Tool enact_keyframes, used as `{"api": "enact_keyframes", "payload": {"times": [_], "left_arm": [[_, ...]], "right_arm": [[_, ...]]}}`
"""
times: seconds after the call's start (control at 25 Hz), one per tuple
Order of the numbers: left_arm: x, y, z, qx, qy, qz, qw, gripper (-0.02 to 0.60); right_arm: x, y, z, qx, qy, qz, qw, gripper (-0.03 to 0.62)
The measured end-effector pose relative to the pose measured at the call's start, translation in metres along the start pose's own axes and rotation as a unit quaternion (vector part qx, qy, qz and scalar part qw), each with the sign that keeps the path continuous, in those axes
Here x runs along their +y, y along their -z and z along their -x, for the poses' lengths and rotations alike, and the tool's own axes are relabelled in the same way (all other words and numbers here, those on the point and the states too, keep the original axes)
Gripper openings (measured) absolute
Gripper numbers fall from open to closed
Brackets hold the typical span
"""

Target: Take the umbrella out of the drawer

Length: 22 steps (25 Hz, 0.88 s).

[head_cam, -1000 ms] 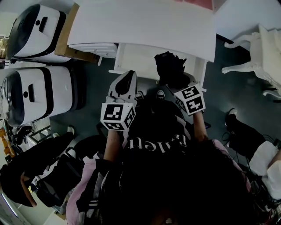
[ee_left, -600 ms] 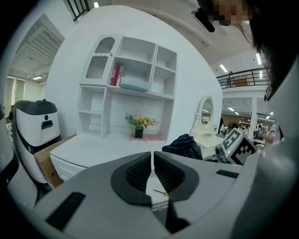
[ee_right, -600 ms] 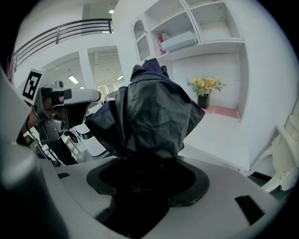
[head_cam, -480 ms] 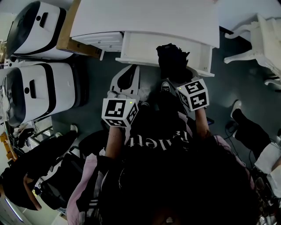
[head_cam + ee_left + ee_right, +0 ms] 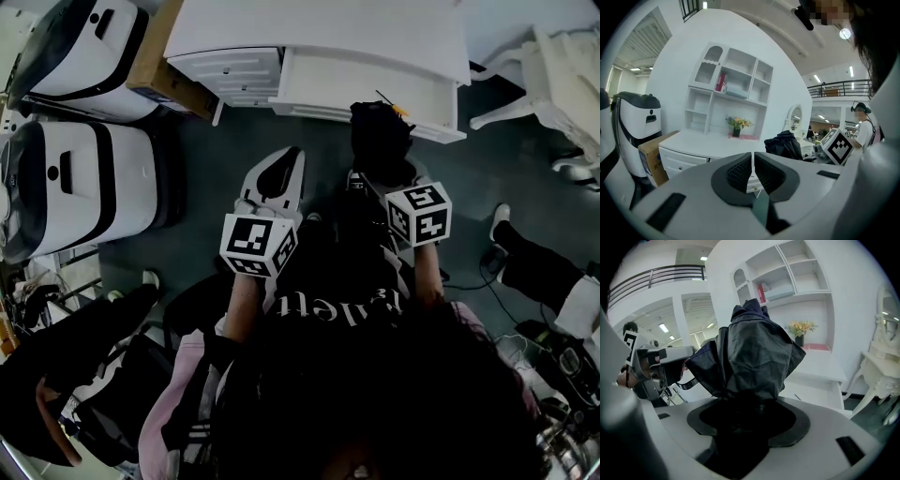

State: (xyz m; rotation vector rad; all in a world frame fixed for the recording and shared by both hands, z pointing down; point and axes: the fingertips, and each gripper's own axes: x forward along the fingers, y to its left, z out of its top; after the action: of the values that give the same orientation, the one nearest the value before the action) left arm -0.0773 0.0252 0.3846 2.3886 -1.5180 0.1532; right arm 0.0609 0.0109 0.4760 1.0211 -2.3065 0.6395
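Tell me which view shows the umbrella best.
The right gripper view: the umbrella fills the frame, clamped in the right gripper. The head view shows a dark bundle before the open drawer; the left gripper view, a small dark shape.

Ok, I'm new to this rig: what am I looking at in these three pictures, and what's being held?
There is no robot here: a person holds a two-fingered gripper in each hand. The head view looks down from a camera on their head. The other two views ride on the grippers and look along the fingers. The left gripper is shut and empty. The right gripper is shut on a black folded umbrella, held up near the open drawer of a white desk.
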Motion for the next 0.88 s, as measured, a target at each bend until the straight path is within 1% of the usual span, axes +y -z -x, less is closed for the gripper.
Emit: {"api": "enact_keyframes", "payload": {"times": [0.2,0.4,0.68,0.88], "left_arm": [[0.003,0.012,0.044,0.001,0.017,-0.005,0.9998,0.029],[0.001,0.023,0.070,0.003,0.021,0.000,0.9998,0.028],[-0.016,0.027,0.086,-0.002,0.034,0.001,0.9994,0.029],[-0.033,0.026,0.085,-0.001,0.048,-0.005,0.9988,0.029]], "right_arm": [[0.042,0.018,0.013,-0.006,0.013,-0.020,1.000,0.276],[0.068,0.034,0.024,-0.003,0.015,-0.022,1.000,0.276],[0.086,0.040,0.036,-0.009,0.009,-0.030,0.999,0.276],[0.087,0.038,0.046,-0.021,0.006,-0.041,0.999,0.278]]}}
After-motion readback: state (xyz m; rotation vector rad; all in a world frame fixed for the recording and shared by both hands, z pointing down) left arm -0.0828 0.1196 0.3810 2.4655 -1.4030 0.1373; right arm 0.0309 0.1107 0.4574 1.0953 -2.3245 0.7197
